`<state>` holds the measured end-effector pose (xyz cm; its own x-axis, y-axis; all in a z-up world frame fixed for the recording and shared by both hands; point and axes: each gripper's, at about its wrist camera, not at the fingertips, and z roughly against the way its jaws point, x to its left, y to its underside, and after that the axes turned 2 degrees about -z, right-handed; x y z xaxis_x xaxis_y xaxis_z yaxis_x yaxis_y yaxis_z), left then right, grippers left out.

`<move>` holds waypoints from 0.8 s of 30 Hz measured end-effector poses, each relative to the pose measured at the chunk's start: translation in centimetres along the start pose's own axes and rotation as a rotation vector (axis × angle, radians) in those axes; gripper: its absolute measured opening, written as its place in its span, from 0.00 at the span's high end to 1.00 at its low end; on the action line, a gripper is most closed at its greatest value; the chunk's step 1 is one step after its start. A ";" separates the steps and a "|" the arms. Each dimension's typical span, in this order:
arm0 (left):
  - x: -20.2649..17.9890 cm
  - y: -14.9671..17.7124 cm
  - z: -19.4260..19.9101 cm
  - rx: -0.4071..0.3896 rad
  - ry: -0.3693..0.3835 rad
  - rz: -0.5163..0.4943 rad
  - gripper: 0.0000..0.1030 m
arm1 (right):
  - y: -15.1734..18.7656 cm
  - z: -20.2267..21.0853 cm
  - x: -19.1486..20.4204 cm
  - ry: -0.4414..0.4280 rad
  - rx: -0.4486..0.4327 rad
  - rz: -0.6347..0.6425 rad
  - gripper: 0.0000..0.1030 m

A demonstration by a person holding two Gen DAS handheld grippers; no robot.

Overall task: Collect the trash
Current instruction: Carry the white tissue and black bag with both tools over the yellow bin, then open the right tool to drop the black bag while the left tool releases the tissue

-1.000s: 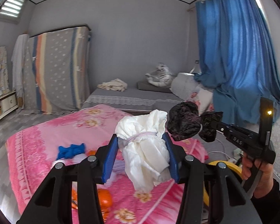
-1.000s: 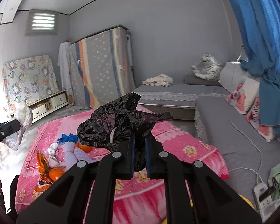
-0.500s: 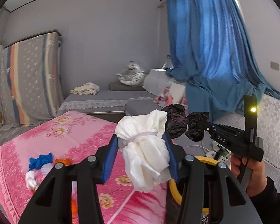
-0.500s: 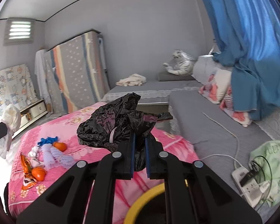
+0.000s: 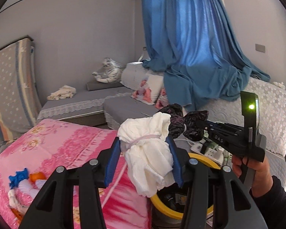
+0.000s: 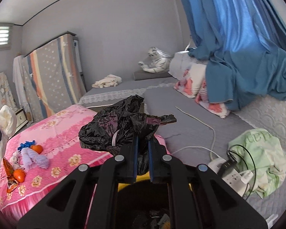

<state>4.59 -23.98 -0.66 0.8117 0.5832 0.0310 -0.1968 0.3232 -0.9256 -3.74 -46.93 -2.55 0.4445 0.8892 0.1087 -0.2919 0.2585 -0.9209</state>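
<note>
My left gripper (image 5: 143, 154) is shut on a white tied trash bag (image 5: 148, 152) and holds it above the yellow-rimmed bin (image 5: 206, 160). My right gripper (image 6: 143, 152) is shut on a black crumpled trash bag (image 6: 122, 127); it also shows in the left wrist view (image 5: 200, 126), just right of the white bag, with the black bag (image 5: 183, 122) at its tip. The bin's yellow rim (image 6: 124, 186) and dark inside lie right below the right gripper. The white bag (image 6: 5, 120) shows at the far left of the right wrist view.
A pink floral bed (image 6: 53, 133) holds oranges (image 6: 37, 148), a blue item (image 6: 25, 145), a lilac bundle (image 6: 36, 158) and an orange wrapper (image 6: 8, 171). A white power strip (image 6: 232, 175), cables and a green cloth (image 6: 261, 156) lie on the grey mat. Blue curtains (image 5: 190, 47) hang behind.
Both grippers have swung right, away from the bed and toward the bin, each still holding its bag. The bin now sits under the right gripper.
</note>
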 end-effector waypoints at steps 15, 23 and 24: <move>-4.0 3.5 -9.6 0.179 0.158 0.023 0.56 | 4.6 -1.3 -4.7 0.134 0.112 -0.054 0.92; -4.3 6.2 -13.6 0.290 0.179 0.049 0.56 | 8.3 -3.4 -6.7 0.161 0.254 -0.112 0.92; -4.3 6.5 -13.9 0.300 0.187 0.055 0.56 | 8.5 -3.6 -6.7 0.166 0.261 -0.111 0.92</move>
<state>7.52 -34.77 -12.05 0.8766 0.4682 -0.1113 -0.3733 0.5155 -0.7713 -6.12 -52.02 -12.47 0.6116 0.7819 0.1210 -0.4317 0.4579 -0.7771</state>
